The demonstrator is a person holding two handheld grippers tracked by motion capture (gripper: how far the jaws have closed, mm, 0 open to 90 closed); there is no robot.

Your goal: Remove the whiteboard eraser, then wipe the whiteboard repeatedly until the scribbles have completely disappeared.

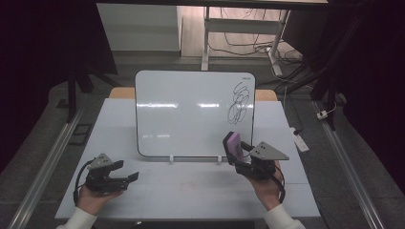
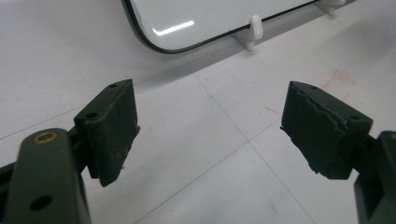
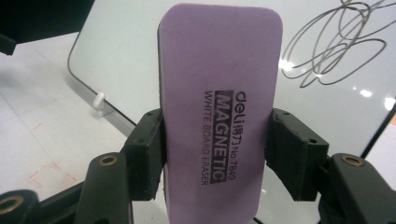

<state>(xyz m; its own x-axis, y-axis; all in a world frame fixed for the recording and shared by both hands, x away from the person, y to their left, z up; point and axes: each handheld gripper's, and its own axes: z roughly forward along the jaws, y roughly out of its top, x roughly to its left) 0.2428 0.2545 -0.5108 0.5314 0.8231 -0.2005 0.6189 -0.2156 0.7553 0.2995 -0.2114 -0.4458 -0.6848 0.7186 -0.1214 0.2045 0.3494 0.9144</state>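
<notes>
A whiteboard (image 1: pixel 191 112) stands propped on small white feet at the middle of the table, with a black scribble (image 1: pixel 239 102) in its upper right part. My right gripper (image 1: pixel 239 155) is shut on a purple whiteboard eraser (image 1: pixel 232 142), held upright just in front of the board's lower right corner. In the right gripper view the eraser (image 3: pixel 219 107) sits between both pads, and the scribble (image 3: pixel 336 46) lies beyond it to the right. My left gripper (image 1: pixel 126 176) hovers low over the table at the front left, open, with nothing between its fingers (image 2: pixel 112 130).
The white table (image 1: pixel 191 191) has bare room between the two hands. A white foot (image 2: pixel 254 28) holds the board's lower edge. Faint red marks (image 2: pixel 338 77) stain the tabletop. A desk frame with cables (image 1: pixel 248 38) stands on the floor behind.
</notes>
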